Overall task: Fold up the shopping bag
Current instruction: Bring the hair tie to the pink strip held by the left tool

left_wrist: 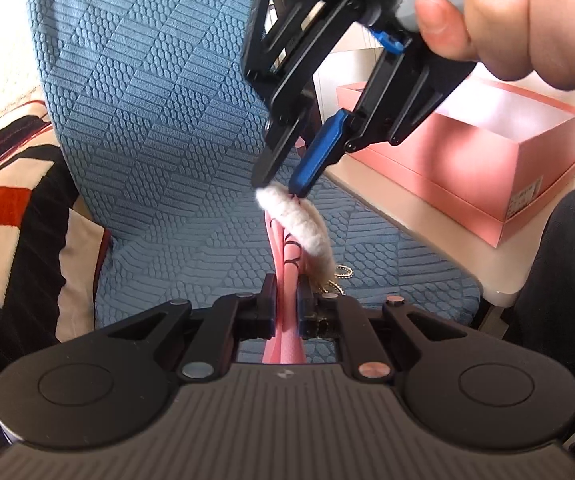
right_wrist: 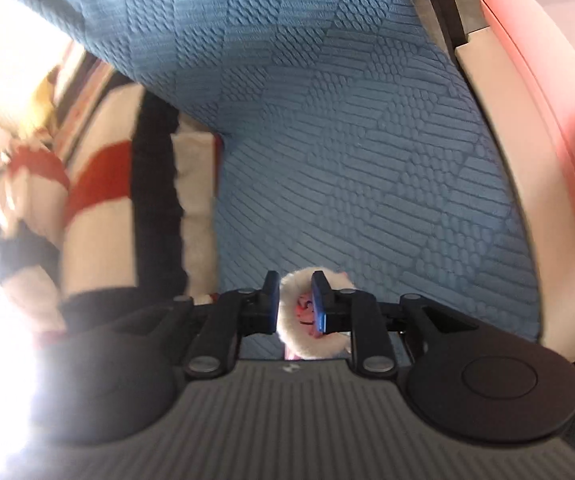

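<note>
Looking along the left gripper (left_wrist: pixel 286 304), its two fingers are closed on a pink shopping bag (left_wrist: pixel 285 248) bunched into a narrow strip above the blue chair cover (left_wrist: pixel 147 120). One white furry trim (left_wrist: pixel 307 226) runs up from it, and a gold chain (left_wrist: pixel 341 280) shows just beside the jaws. Coming in from above, the right gripper (left_wrist: pixel 283 182), held by one hand (left_wrist: pixel 527 20), pinches the trim's top end, probably so the bag stays stretched between two holds for folding. One pink box (left_wrist: pixel 487 184) sits open on a pale table (left_wrist: pixel 427 232); a striped blanket (left_wrist: pixel 15 200) lies left

From the right wrist, the right gripper (right_wrist: pixel 295 304) has both fingers pressing the fluffy trim (right_wrist: pixel 291 332), with pink bag fabric (right_wrist: pixel 306 308) between them; clamped, it seems
</note>
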Demonstrator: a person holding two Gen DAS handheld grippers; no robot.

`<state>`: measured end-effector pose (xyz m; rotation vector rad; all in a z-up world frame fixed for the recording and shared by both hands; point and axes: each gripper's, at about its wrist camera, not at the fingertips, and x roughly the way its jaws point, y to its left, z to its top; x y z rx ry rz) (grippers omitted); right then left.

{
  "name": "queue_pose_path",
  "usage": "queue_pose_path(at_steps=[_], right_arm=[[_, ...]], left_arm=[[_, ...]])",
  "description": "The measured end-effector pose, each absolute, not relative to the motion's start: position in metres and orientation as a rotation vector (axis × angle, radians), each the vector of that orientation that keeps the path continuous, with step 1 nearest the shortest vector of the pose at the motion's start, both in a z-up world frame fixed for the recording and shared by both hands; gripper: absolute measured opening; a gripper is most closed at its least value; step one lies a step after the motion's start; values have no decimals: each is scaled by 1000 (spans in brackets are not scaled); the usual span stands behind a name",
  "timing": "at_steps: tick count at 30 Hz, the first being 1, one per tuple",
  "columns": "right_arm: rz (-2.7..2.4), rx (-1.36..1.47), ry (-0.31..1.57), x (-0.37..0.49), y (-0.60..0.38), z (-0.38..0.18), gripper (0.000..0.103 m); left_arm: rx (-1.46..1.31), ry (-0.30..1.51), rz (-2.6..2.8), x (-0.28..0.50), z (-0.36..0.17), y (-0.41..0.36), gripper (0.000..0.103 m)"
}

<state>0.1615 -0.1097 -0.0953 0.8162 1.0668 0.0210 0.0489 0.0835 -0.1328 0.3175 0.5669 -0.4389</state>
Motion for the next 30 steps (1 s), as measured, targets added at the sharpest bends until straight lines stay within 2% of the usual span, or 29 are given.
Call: queue_pose_path(at_steps=[13,23,30], right_arm=[[-24,924,961,149,-116,-106,18],[-3,985,1002,153,-116,-123,20],[8,888,1089,166,-111,-119,20]], left_arm=[[171,635,-402,62,-133,103,11],[233,616,-426,54,-134,96,11],[340,593,-425,47,-137,84,11]])
